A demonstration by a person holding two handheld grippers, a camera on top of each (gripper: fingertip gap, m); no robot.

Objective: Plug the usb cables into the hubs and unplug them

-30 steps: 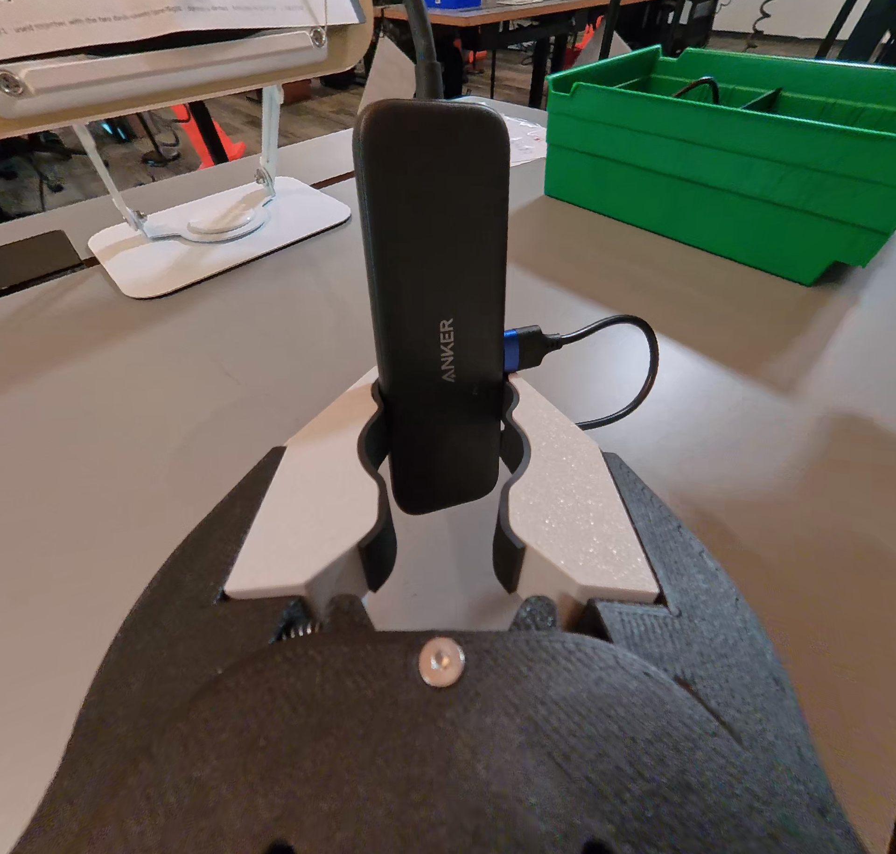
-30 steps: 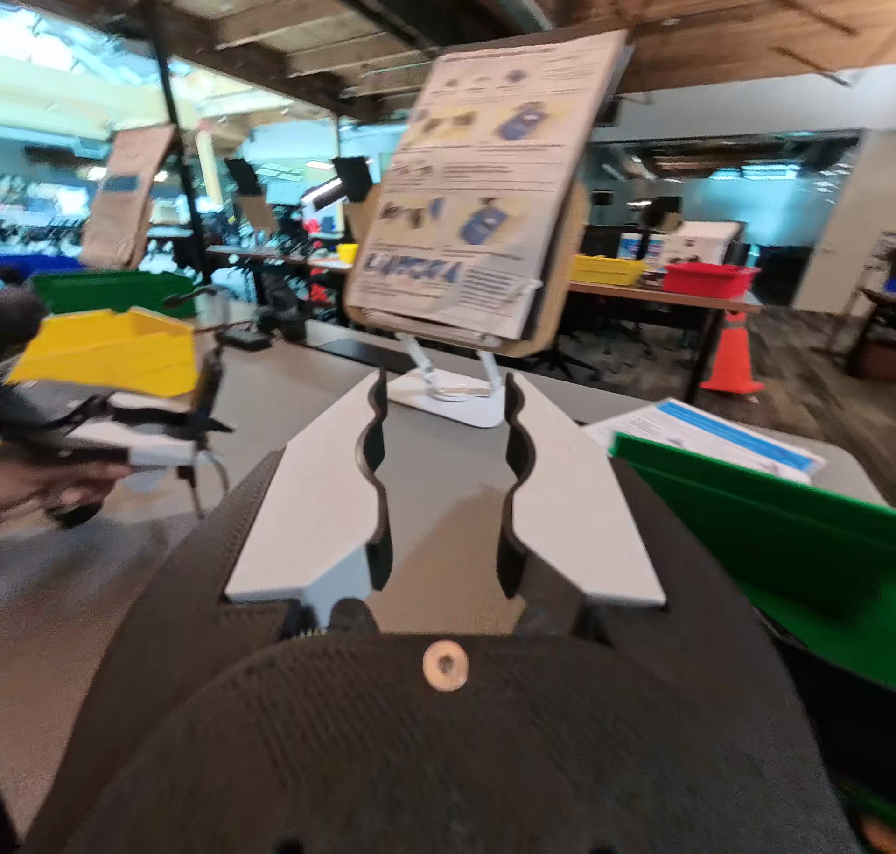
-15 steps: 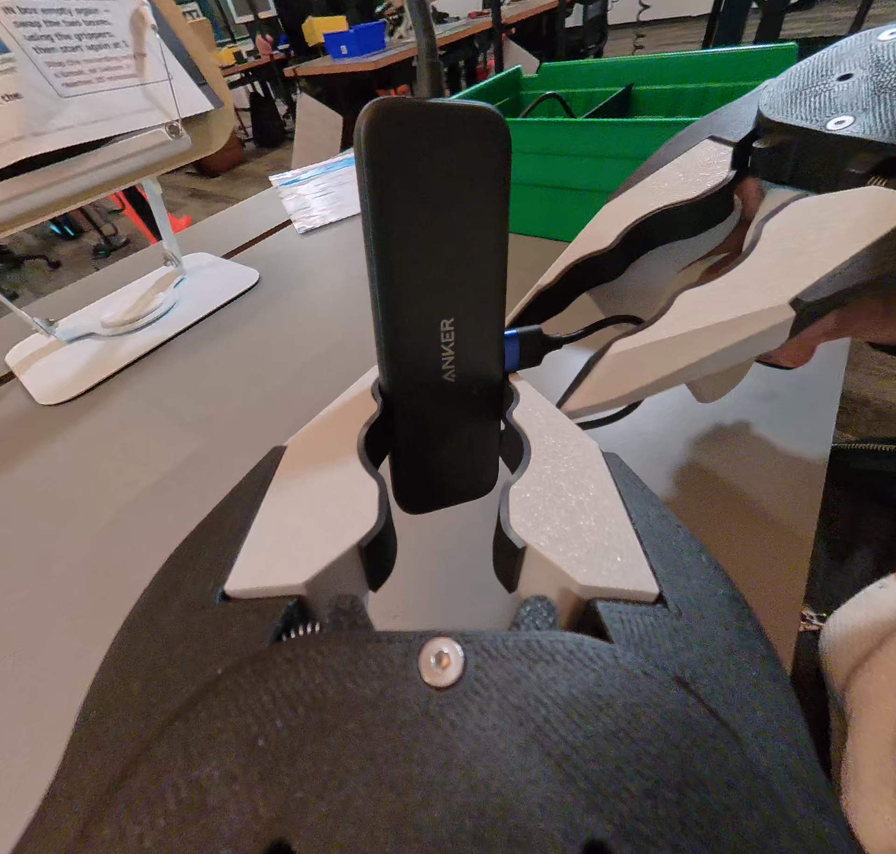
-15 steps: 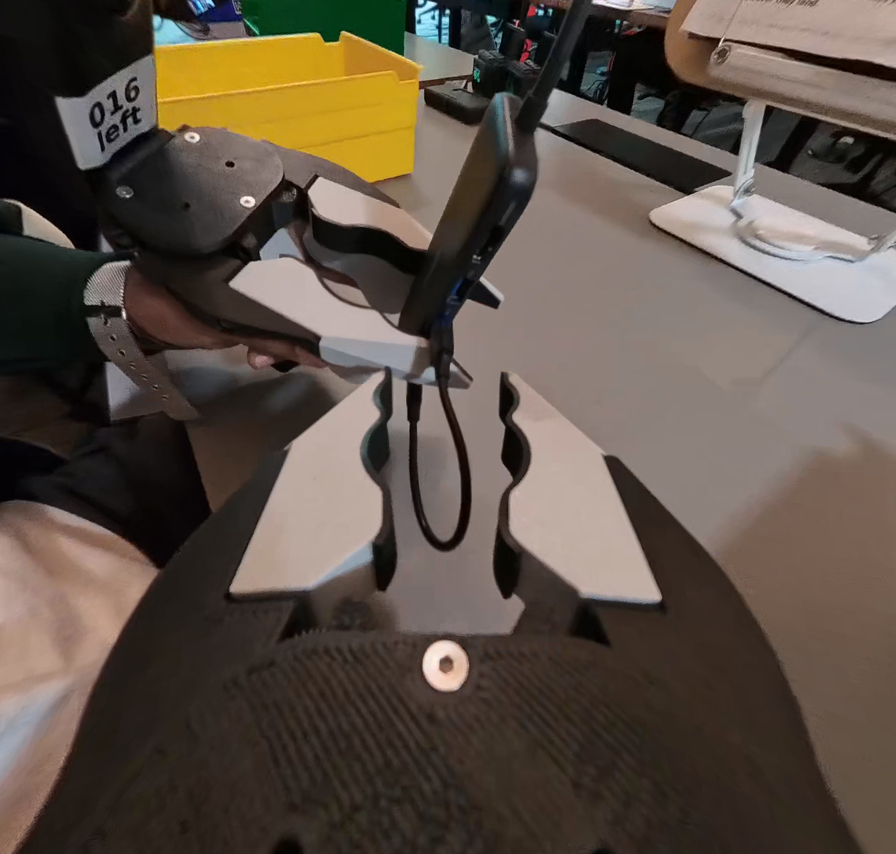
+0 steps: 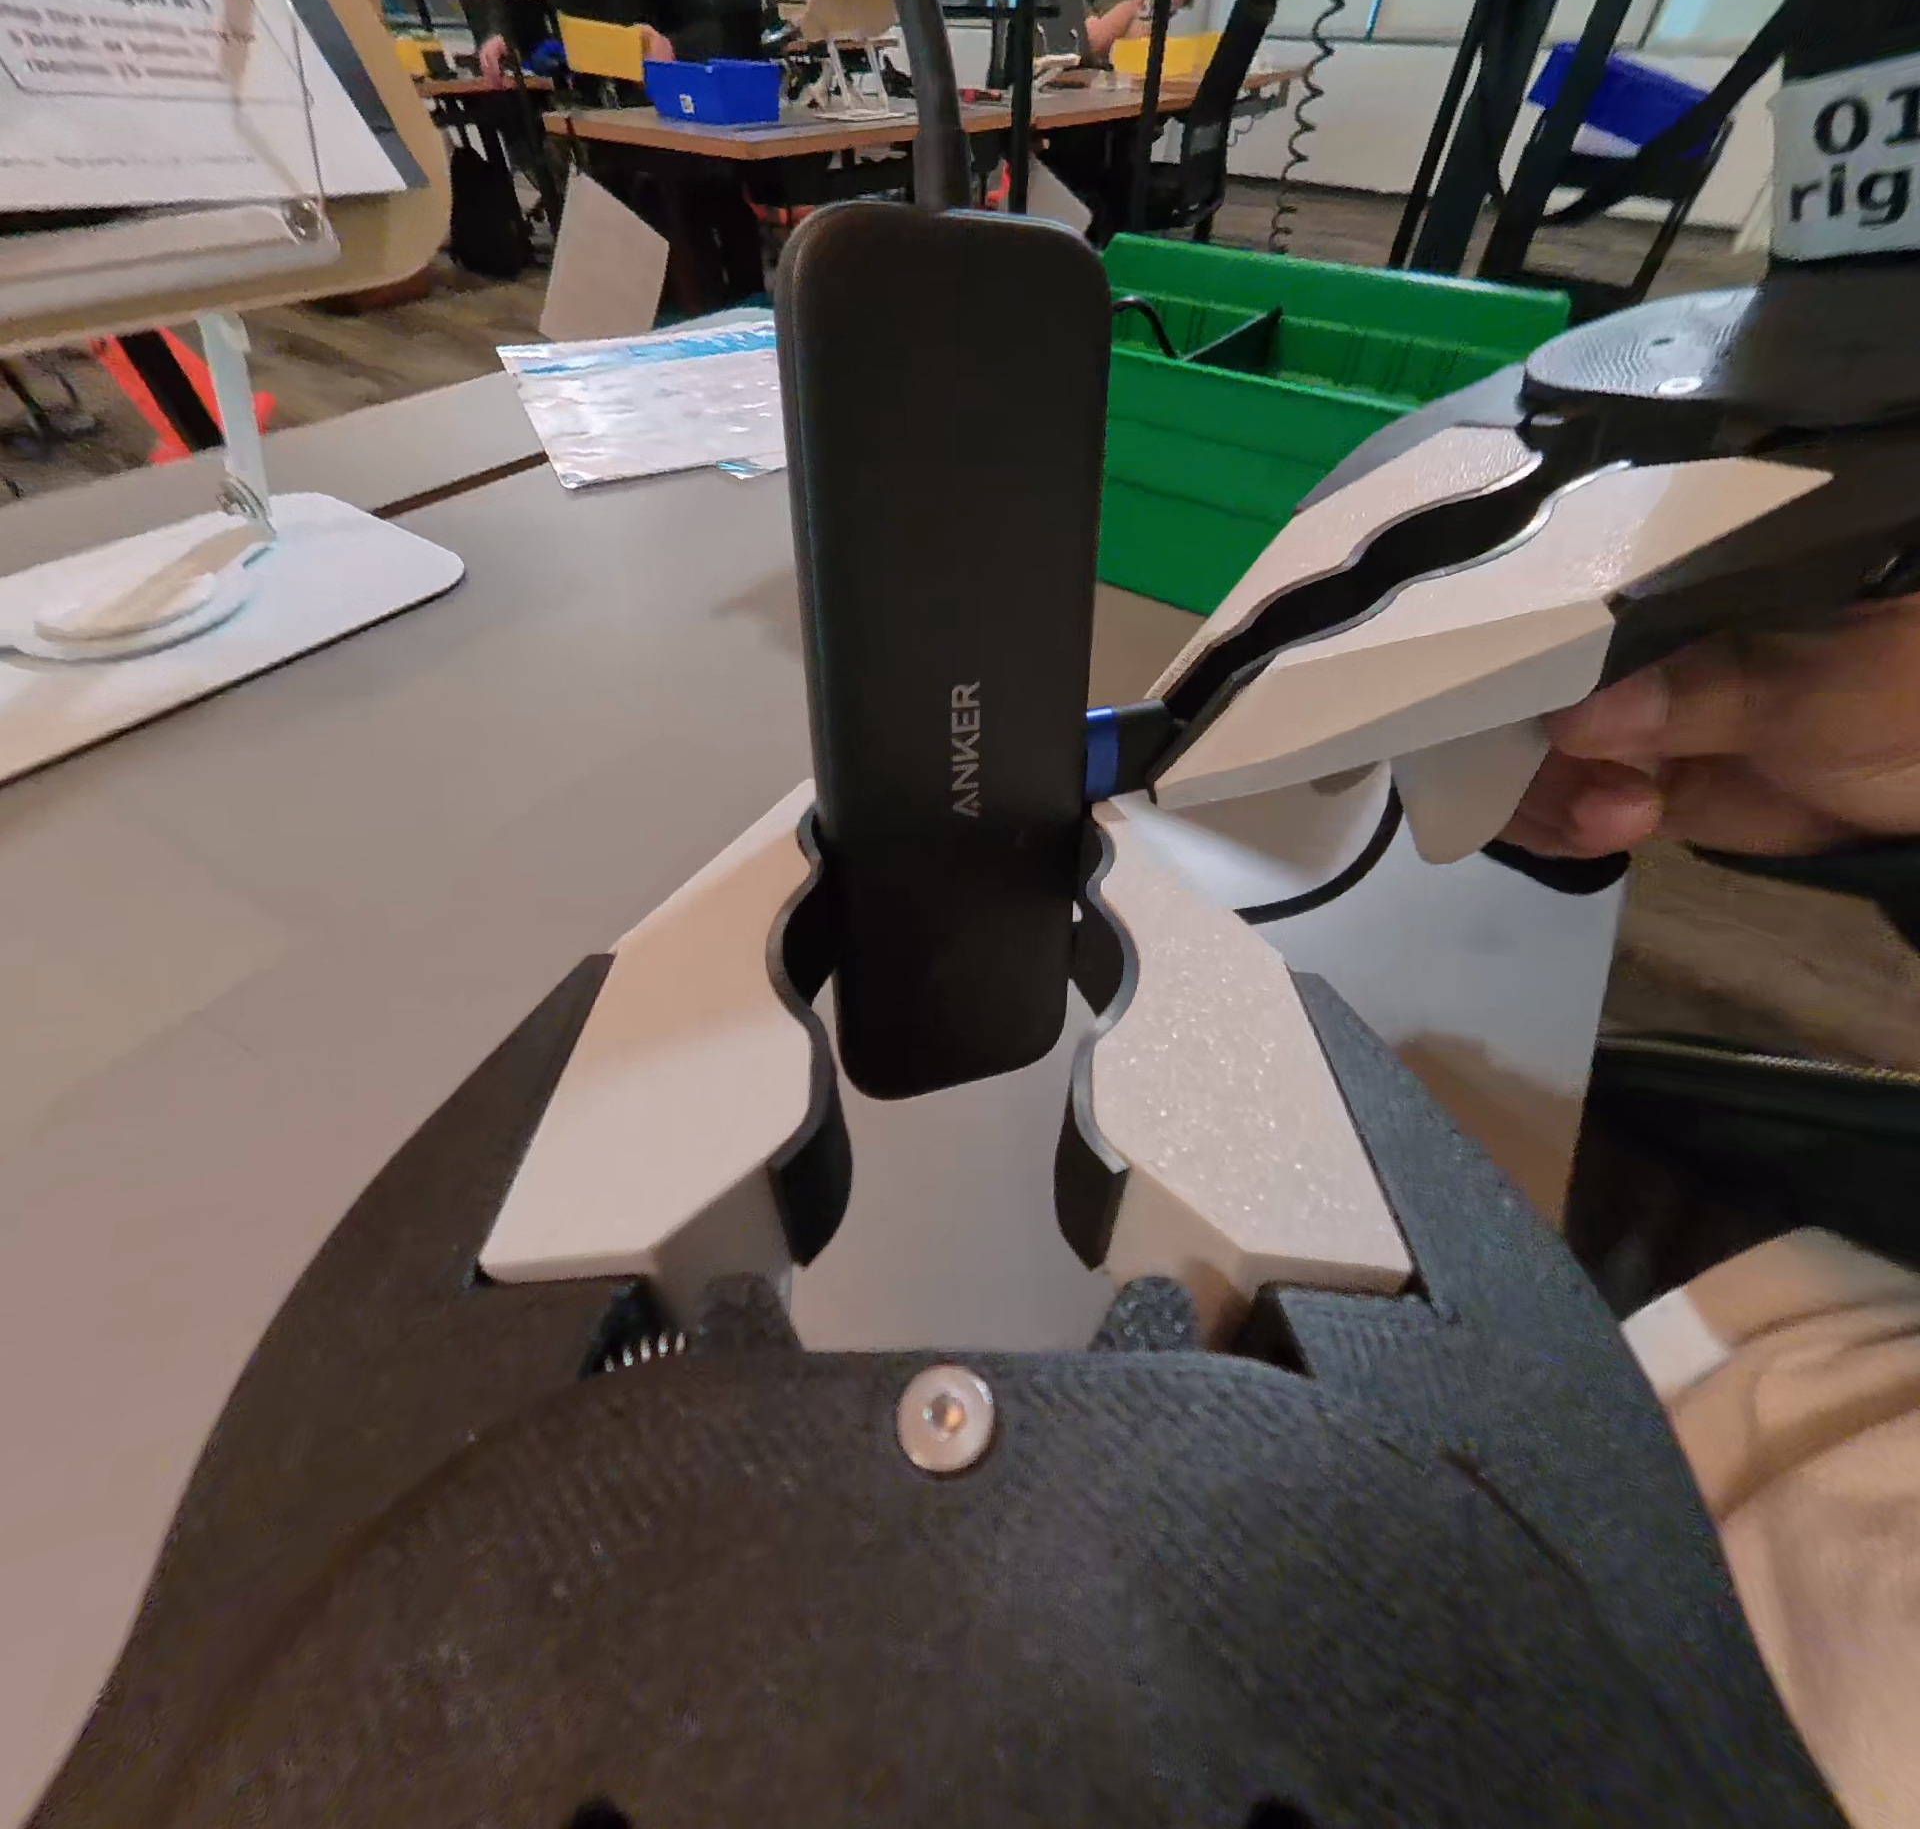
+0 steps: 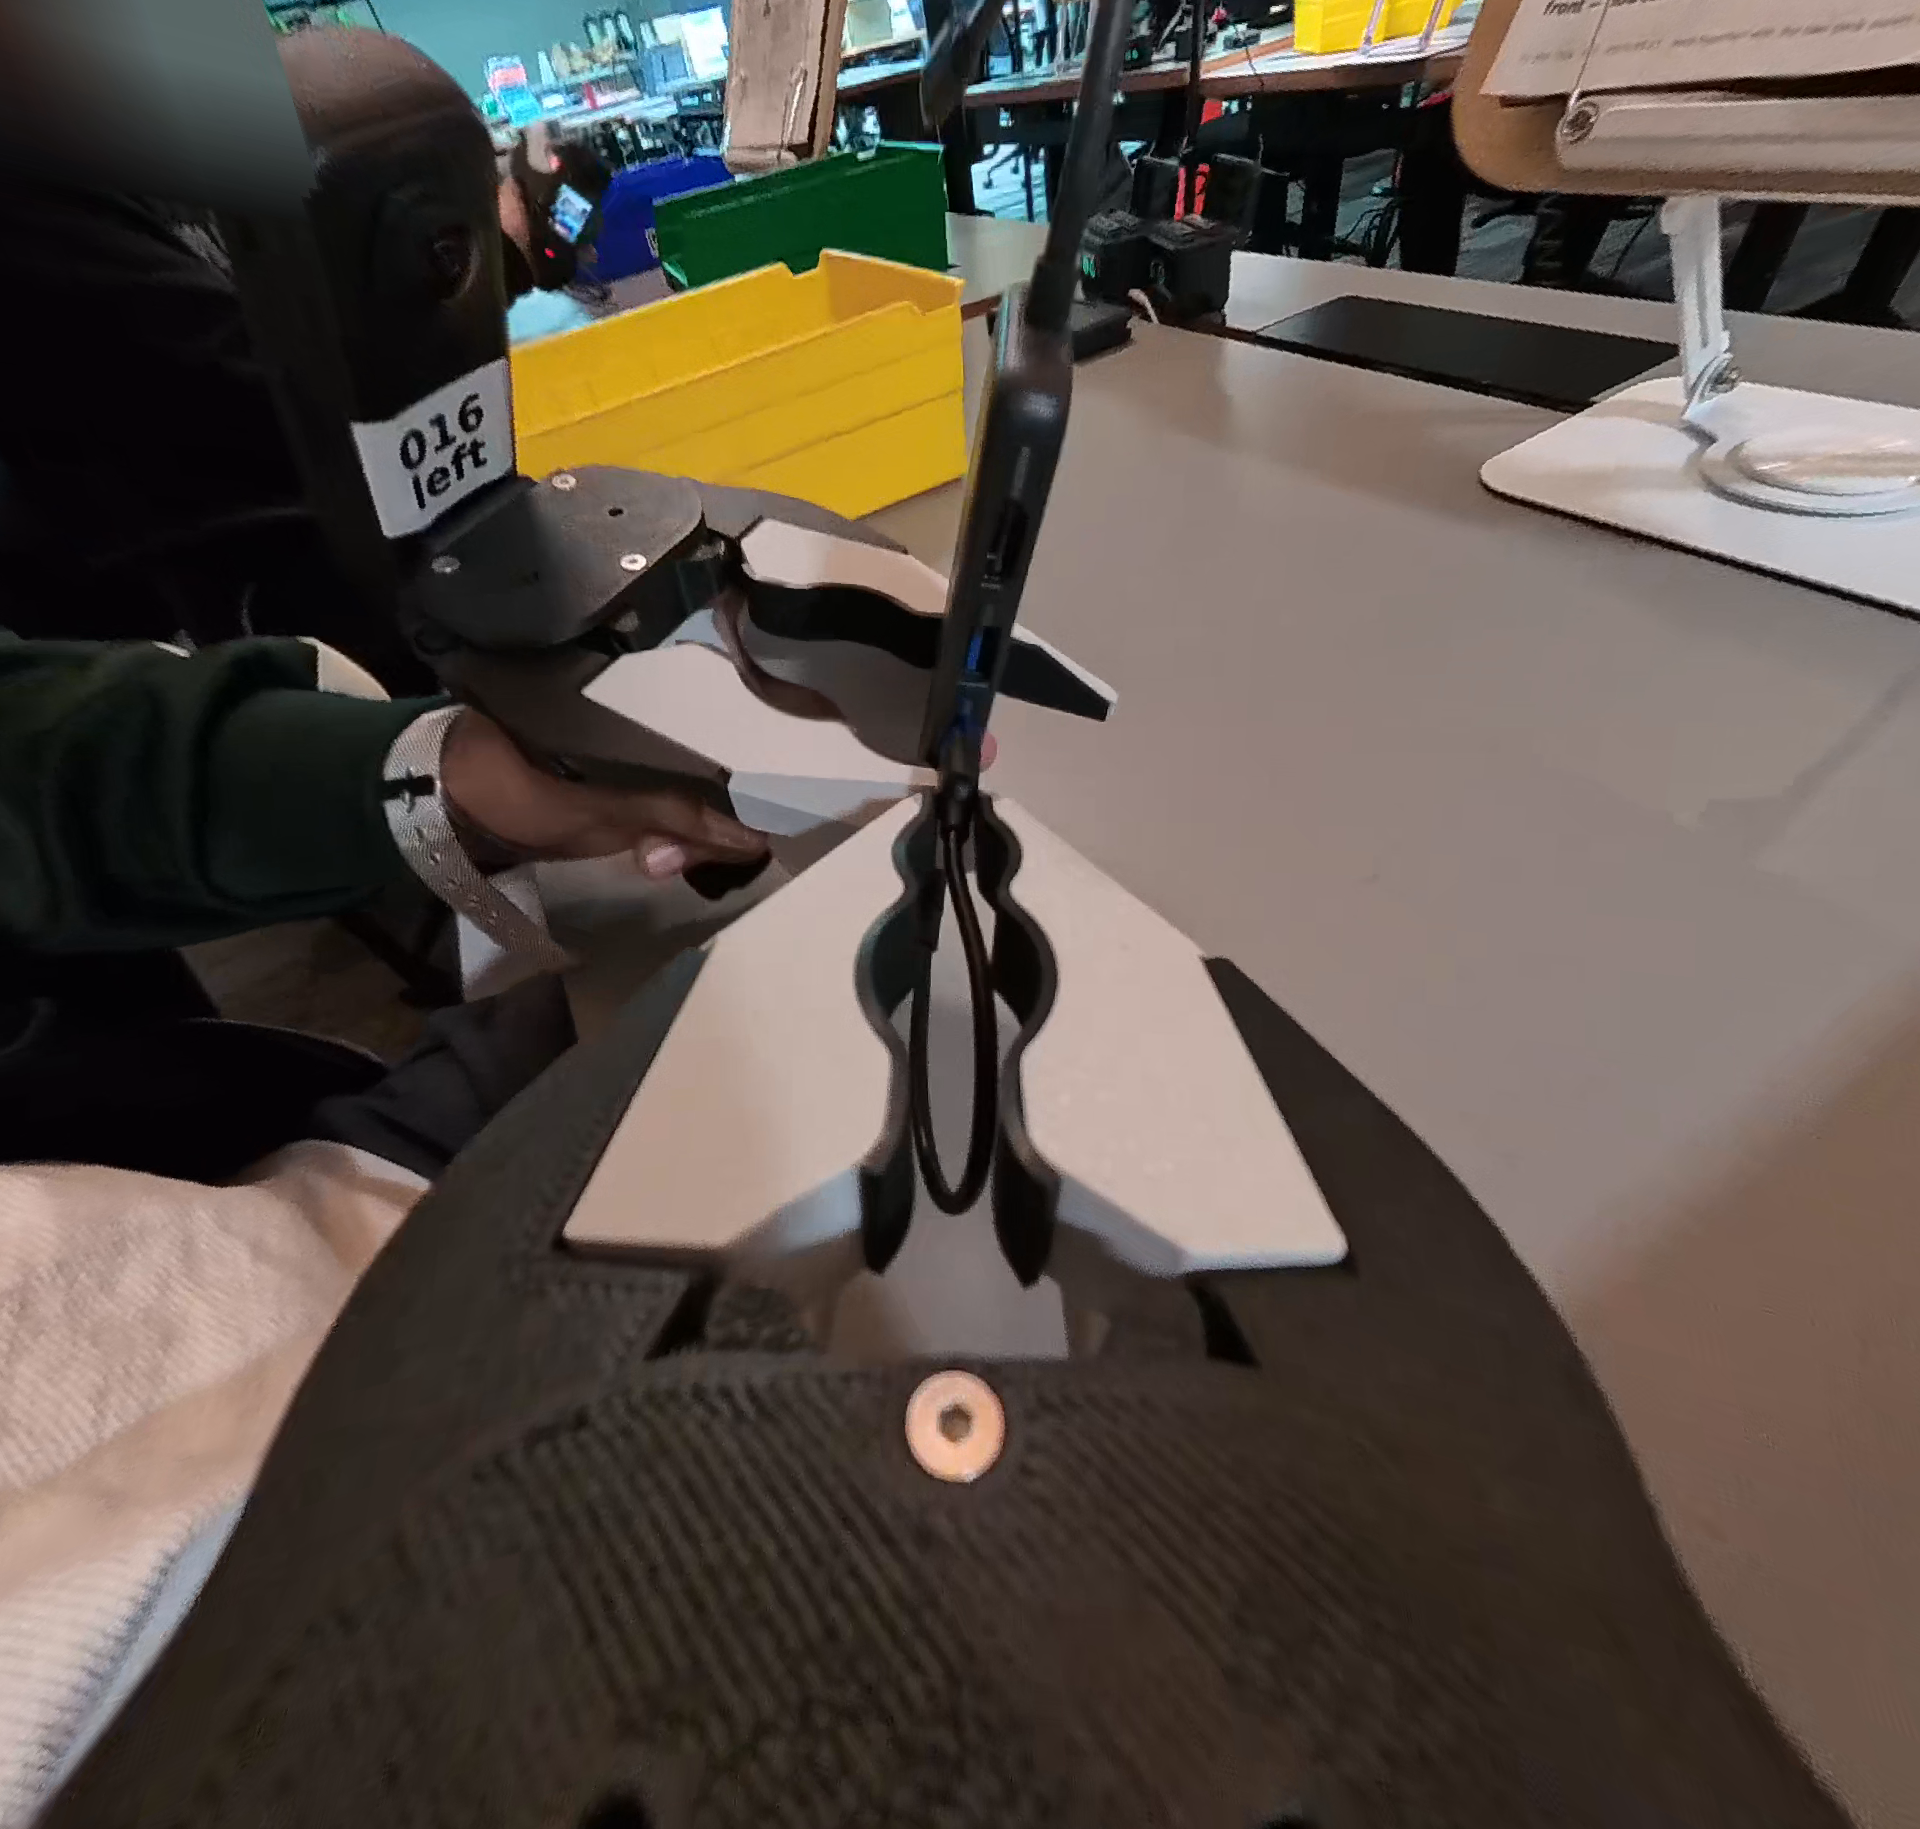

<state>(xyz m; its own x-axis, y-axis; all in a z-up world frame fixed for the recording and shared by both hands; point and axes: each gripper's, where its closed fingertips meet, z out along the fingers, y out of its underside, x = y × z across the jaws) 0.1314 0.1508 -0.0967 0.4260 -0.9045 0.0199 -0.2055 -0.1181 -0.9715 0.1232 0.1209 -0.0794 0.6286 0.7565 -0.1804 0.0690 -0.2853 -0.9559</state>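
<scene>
A black USB hub (image 5: 940, 636) stands upright above the grey table, its thick cable going up from its top. My left gripper (image 5: 945, 829) is shut on the hub's lower part. A black USB plug with a blue band (image 5: 1120, 740) sits in a port on the hub's right edge. My right gripper (image 5: 1169, 756) comes in from the right and is shut on that plug. In the right wrist view the hub (image 6: 1003, 532) is edge-on, my right gripper (image 6: 951, 805) pinches the plug just below it, and the thin cable (image 6: 961, 1041) loops back between the fingers. The left gripper (image 6: 935, 699) holds the hub from the left.
A green divided bin (image 5: 1299, 408) stands behind the hub to the right. A white document stand (image 5: 208, 553) is at the left, with a printed sheet (image 5: 655, 397) beyond. A yellow bin (image 6: 748, 387) sits behind the left gripper. The table edge and the person's lap are close.
My right gripper swung in from facing the document stand, reached the plug and closed on it. The left gripper kept its hold on the hub and turned slightly.
</scene>
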